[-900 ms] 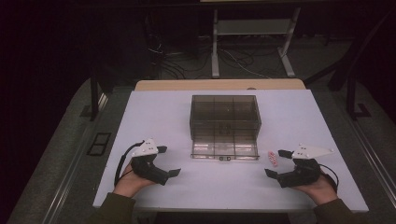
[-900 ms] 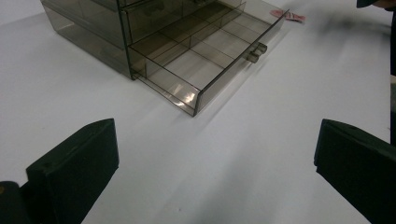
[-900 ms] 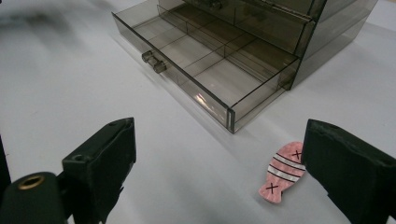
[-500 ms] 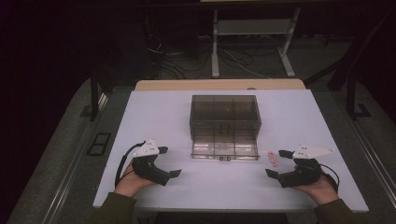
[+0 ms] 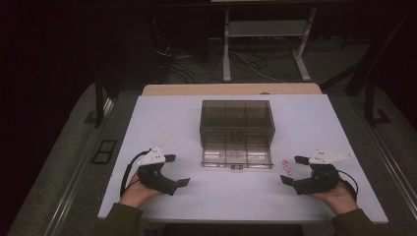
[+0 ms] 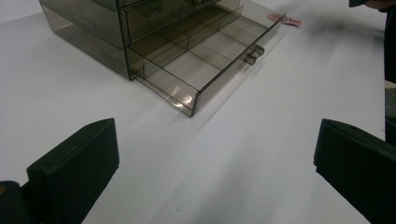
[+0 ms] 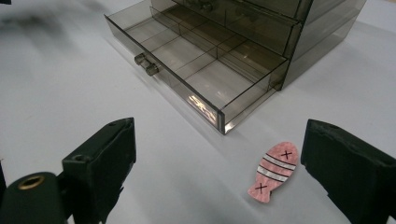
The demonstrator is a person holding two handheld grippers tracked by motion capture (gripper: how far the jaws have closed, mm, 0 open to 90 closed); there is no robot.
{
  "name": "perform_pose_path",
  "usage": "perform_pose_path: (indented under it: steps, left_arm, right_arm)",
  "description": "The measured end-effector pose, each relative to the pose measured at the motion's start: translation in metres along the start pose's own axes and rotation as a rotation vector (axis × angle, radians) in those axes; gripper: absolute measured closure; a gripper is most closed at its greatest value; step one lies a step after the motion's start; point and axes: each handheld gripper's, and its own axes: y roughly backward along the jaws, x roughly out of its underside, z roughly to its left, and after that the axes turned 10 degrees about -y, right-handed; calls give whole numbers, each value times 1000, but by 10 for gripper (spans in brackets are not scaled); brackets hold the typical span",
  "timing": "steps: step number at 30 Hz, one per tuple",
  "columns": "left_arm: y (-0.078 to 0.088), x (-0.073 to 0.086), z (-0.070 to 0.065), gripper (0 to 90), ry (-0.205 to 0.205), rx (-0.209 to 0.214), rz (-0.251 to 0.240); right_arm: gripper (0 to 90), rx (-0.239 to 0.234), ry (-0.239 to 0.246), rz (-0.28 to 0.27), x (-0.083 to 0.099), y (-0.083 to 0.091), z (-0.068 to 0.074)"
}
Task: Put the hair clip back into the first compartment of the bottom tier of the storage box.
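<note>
A smoky clear drawer cabinet (image 5: 237,123) stands mid-table with its bottom drawer (image 5: 236,156) pulled out and empty (image 6: 205,51) (image 7: 196,60). A small pink fish-shaped piece (image 5: 287,167) with white stripes lies flat on the table just right of the drawer (image 7: 272,171) (image 6: 285,19). My left gripper (image 5: 177,170) rests on the table at the front left, open, nothing between its jaws (image 6: 215,158). My right gripper (image 5: 294,170) rests at the front right, open, the pink fish just ahead of its jaws (image 7: 219,163) and untouched.
The white table (image 5: 172,123) has bare surface on both sides of the cabinet. Its front edge runs just behind the hands. Beyond the far edge are a dark floor, cables and a metal stand (image 5: 265,29).
</note>
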Motion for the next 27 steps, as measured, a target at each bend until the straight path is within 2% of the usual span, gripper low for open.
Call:
perform_pose_path:
  steps: [19,27]
  left_arm:
    - [0,0,-1,0,7,1,-7]
    - [0,0,0,0,11,2,-11]
  right_arm:
    - [97,13,-9,-31,-12,1,-7]
    - [97,13,-7,-23,-16,-4,-9]
